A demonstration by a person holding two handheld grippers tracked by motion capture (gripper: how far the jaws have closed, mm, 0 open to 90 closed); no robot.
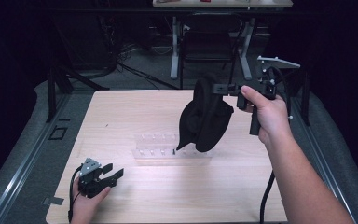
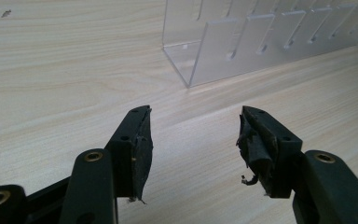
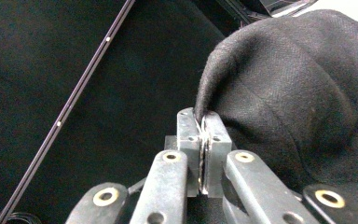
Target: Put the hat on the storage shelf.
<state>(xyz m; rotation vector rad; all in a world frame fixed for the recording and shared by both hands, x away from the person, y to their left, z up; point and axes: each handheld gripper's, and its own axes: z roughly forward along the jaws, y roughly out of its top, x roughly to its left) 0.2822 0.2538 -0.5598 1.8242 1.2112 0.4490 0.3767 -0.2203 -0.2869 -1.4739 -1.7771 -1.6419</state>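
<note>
A black cloth bag point(image 1: 204, 119) hangs in the air above the table's middle, its lower end over a clear plastic rack point(image 1: 161, 150). My right gripper point(image 1: 223, 88) is shut on the bag's top edge and held level, the hand out to the right. In the right gripper view the jaws pinch the cloth point(image 3: 289, 88) tight, and my right gripper point(image 3: 203, 122) has no gap between its pads. My left gripper point(image 1: 115, 171) rests on the table near the front left corner, open and empty. In the left gripper view my left gripper point(image 2: 193, 128) points at the rack's near end point(image 2: 223, 51).
The wooden table point(image 1: 121, 116) has bare room left and right of the rack. A dark chair point(image 1: 207, 44) and metal table legs stand beyond the far edge. A grey floor border point(image 1: 23, 154) runs along the left. The right gripper's cable point(image 1: 266, 196) trails down over the front.
</note>
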